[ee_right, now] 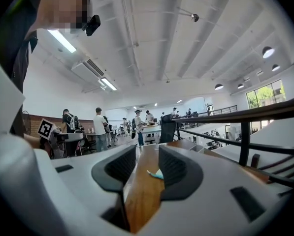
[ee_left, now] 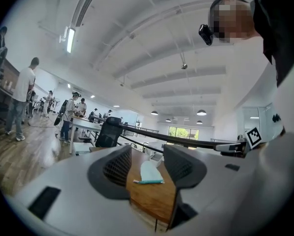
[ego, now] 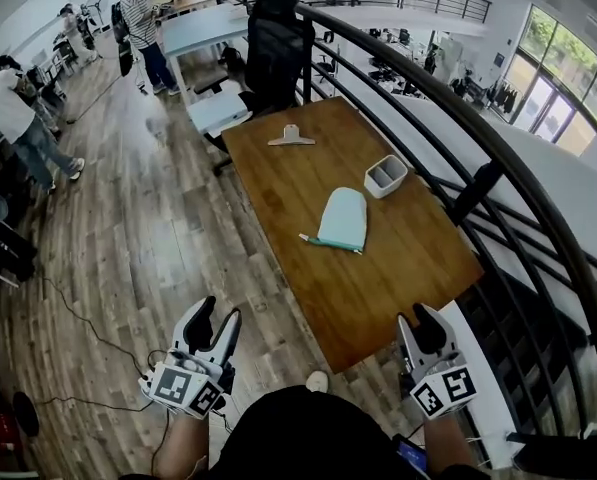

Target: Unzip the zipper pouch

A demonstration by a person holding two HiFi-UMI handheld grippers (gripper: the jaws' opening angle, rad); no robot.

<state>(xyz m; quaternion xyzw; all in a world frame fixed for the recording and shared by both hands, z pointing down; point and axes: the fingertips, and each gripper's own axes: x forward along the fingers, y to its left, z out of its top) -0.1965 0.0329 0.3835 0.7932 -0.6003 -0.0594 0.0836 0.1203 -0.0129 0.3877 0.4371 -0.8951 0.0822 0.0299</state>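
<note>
**A:** Where's the zipper pouch (ego: 343,218)?
**B:** Flat on the middle of the counter (ego: 308,298), well apart from both grippers.
**A:** And the grippers?
**B:** The left gripper (ego: 221,313) and right gripper (ego: 416,318) both have jaws apart, empty. The left gripper view shows the whole pouch; the right gripper view shows only a corner.

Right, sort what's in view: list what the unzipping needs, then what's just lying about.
For the job: pouch on the table; left claw and right claw, both open and empty.

Lying about: white holder, grey tool, black chair.
</note>
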